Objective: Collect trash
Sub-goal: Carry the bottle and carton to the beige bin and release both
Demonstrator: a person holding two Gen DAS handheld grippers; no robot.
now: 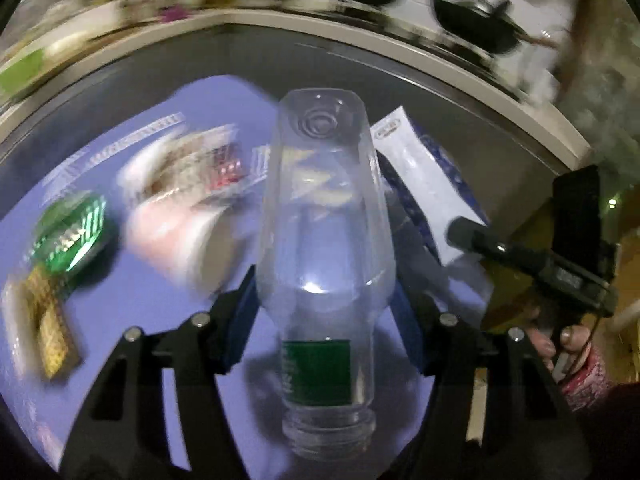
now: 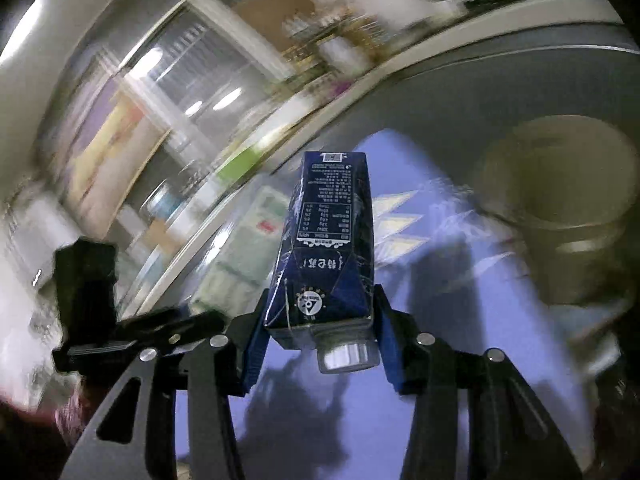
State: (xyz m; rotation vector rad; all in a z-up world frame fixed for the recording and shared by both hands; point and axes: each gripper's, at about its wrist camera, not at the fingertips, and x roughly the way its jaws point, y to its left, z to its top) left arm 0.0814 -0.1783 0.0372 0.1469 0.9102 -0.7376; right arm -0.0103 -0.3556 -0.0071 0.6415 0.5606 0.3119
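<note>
A: L gripper (image 1: 324, 304)?
B: Clamped on a clear plastic bottle (image 1: 324, 208), blue pads (image 1: 240, 320) pressing both sides of its lower body. Smooth, see-thru, rounded shoulders; ringed base points away from the cam, threaded neck toward it, no cap. Green label band near the neck.

A: And R gripper (image 2: 320, 320)?
B: Holding a dark blue carton (image 2: 328, 240), boxy w/ folded gable end, glossy printed card, white text and a nutrition table. Silvery screw spout at the near end. Jaws pinch it at the spout end, the rest sticks out fwd. The same carton shows in the left view too, white side panel up, to the right of the bottle.

A: What's under them?
B: Flat lilac-blue mat (image 1: 168, 312) on a grey table (image 1: 248, 56) w/ pale rim. On it: green foil wrapper (image 1: 68, 236), crinkly and shiny; a gold-ish strip (image 1: 52, 332) near it; pinkish-white crumpled packaging (image 1: 180, 204). All smeared by motion blur, can't read any print.

A: Anything else?
B: Right view has a dull olive bucket-like bin (image 2: 560, 208), round, heavily blurred, its far side cut off by the lens edge. Bkgd shelves and dark pans are streaks only. A hand (image 1: 560, 344) on the other gripper's handle, patterned sleeve, partly cropped.
</note>
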